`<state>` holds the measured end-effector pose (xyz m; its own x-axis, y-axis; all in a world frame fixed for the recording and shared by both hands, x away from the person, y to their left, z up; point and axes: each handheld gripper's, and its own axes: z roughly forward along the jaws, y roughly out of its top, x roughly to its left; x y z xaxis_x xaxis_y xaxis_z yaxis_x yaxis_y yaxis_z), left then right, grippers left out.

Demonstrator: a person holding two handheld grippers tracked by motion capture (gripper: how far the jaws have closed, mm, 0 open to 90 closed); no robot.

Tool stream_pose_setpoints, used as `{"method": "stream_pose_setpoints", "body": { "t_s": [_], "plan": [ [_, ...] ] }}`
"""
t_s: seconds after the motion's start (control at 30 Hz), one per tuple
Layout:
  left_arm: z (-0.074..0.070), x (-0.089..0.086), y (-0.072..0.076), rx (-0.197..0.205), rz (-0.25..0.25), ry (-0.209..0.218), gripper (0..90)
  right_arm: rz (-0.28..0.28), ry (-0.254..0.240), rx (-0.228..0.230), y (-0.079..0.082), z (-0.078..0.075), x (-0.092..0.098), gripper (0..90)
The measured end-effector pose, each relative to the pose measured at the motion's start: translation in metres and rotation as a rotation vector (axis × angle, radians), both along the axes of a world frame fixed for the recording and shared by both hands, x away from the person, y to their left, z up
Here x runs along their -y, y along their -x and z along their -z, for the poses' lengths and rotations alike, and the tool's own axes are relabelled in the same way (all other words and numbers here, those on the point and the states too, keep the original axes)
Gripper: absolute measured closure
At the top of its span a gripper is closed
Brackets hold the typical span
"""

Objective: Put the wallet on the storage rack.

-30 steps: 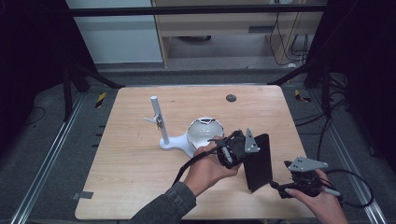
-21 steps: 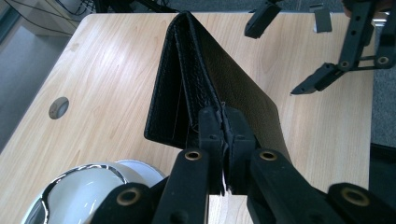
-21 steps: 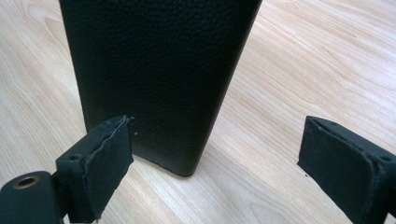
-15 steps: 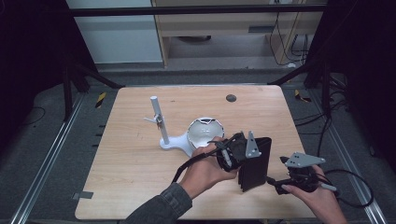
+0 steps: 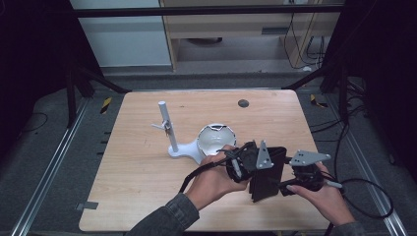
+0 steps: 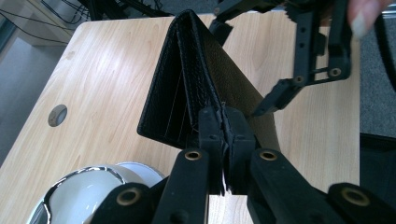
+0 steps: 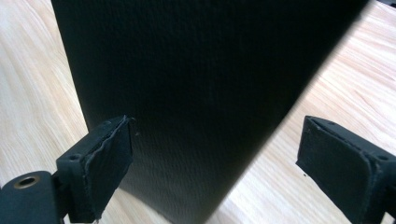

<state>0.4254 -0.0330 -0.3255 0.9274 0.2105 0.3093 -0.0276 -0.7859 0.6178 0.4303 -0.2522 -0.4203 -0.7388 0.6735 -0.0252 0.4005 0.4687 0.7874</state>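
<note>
A black leather wallet [image 5: 268, 178] stands folded on edge over the table's front right part. My left gripper [image 5: 252, 162] is shut on its open edge, and in the left gripper view the two jaws press together on the wallet [image 6: 187, 84]. My right gripper [image 5: 284, 187] is just right of it, open. In the right gripper view the wallet's black face [image 7: 201, 88] stands close in front of the right gripper [image 7: 215, 168], between the spread pads [image 7: 107, 154] without either touching it.
A white bowl [image 5: 215, 139] sits just beyond my left hand, next to a white stand with an upright post [image 5: 169, 130]. A dark round spot [image 5: 243, 103] marks the wooden table [image 5: 133, 172] at the back. The table's front edge is near both hands.
My right gripper has moved left and slightly up, closer to the wallet. The left gripper and wallet have barely shifted.
</note>
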Motion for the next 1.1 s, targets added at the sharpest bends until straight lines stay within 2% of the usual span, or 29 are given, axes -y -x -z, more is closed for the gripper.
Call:
{"method": "stream_pose_setpoints", "body": {
  "t_s": [0.1,0.2,0.4,0.5,0.73,0.93,1.1],
  "plan": [
    [0.001,-0.001,-0.002,0.002,-0.002,-0.001,87.3,-0.016,-0.001,-0.01,-0.005,-0.004,-0.004,11.0],
    [0.002,-0.003,-0.005,-0.009,-0.012,0.009,87.3,-0.033,-0.005,-0.005,-0.005,-0.006,-0.005,15.2],
    [0.004,-0.005,-0.012,-0.008,-0.031,0.007,87.2,-0.047,-0.001,0.013,-0.001,-0.01,-0.007,21.0],
    [0.006,-0.007,-0.017,-0.013,-0.053,0.004,87.2,-0.046,-0.008,0.02,0.001,-0.012,-0.004,26.7],
    [0.01,-0.011,-0.027,-0.014,-0.094,0.01,87.0,-0.056,-0.013,0.032,0.014,-0.019,-0.002,35.5],
    [0.011,-0.013,-0.027,-0.016,-0.097,0.017,87.2,-0.083,-0.043,0.046,0.019,-0.025,-0.004,43.1],
    [0.008,-0.011,-0.022,-0.023,-0.081,0.032,87.2,-0.096,-0.038,0.041,0.016,-0.026,-0.009,47.9]
  ]
}}
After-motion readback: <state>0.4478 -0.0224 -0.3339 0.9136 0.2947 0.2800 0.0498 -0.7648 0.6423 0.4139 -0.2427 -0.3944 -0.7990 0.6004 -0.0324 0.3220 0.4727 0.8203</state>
